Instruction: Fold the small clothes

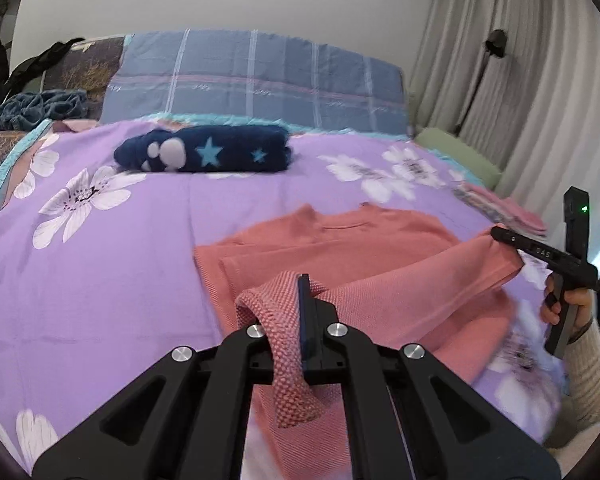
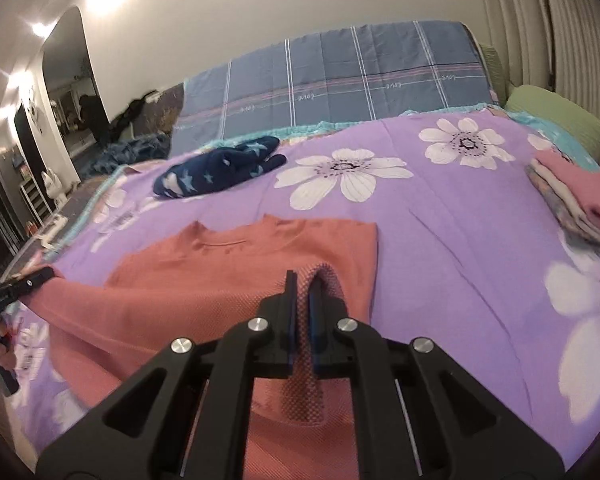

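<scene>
A salmon-pink knit top (image 1: 340, 240) lies on the purple flowered bedspread (image 1: 120, 248), its neckline pointing away from me. My left gripper (image 1: 305, 280) is shut on the near left corner of its hem and holds it lifted. My right gripper (image 2: 303, 278) is shut on the near right corner of the hem. The top (image 2: 236, 268) shows in the right wrist view too, its lower part raised off the bed between both grippers. The right gripper also shows in the left wrist view (image 1: 500, 234), and the left gripper in the right wrist view (image 2: 44, 274).
A folded navy garment with stars (image 1: 208, 150) lies farther up the bed. A stack of folded pink and pale clothes (image 2: 580, 200) sits at the right edge. A blue checked pillow (image 1: 256, 80) and a green cushion (image 2: 556, 120) are at the head. Curtains (image 1: 520, 80) hang on the right.
</scene>
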`<act>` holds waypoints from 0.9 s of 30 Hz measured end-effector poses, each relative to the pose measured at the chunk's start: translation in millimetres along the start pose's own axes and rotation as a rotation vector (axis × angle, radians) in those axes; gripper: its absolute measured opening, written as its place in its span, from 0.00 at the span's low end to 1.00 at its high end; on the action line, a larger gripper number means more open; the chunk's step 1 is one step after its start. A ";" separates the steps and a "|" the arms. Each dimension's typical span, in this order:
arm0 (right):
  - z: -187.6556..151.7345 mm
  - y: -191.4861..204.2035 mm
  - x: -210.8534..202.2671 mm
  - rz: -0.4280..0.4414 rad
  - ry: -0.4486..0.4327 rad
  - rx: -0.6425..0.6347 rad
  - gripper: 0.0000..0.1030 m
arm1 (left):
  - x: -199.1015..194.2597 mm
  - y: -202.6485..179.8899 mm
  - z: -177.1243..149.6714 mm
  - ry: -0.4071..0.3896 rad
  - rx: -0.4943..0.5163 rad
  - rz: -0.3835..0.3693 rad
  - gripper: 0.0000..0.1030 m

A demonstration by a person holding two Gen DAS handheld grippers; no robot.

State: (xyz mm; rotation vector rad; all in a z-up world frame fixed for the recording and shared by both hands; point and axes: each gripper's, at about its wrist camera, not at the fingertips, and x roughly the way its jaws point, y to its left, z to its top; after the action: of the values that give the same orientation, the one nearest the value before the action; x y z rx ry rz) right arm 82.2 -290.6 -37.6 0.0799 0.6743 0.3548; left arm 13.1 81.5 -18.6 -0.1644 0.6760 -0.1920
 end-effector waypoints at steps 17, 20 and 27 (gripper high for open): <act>-26.0 -14.1 18.1 0.048 0.157 0.042 0.24 | 44.7 27.2 -33.0 0.127 -0.100 -0.069 0.28; -33.2 -12.5 11.6 0.046 0.175 0.043 0.24 | 34.2 24.0 -40.9 0.145 -0.082 -0.087 0.25; -30.6 -18.5 10.2 0.064 0.185 0.107 0.06 | 33.6 27.5 -43.9 0.146 -0.115 -0.115 0.04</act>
State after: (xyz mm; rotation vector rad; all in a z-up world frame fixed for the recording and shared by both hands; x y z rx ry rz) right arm 76.0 -305.7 -71.1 0.1724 0.8757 0.3902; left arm 14.3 96.6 -78.5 -0.3022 0.8237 -0.2772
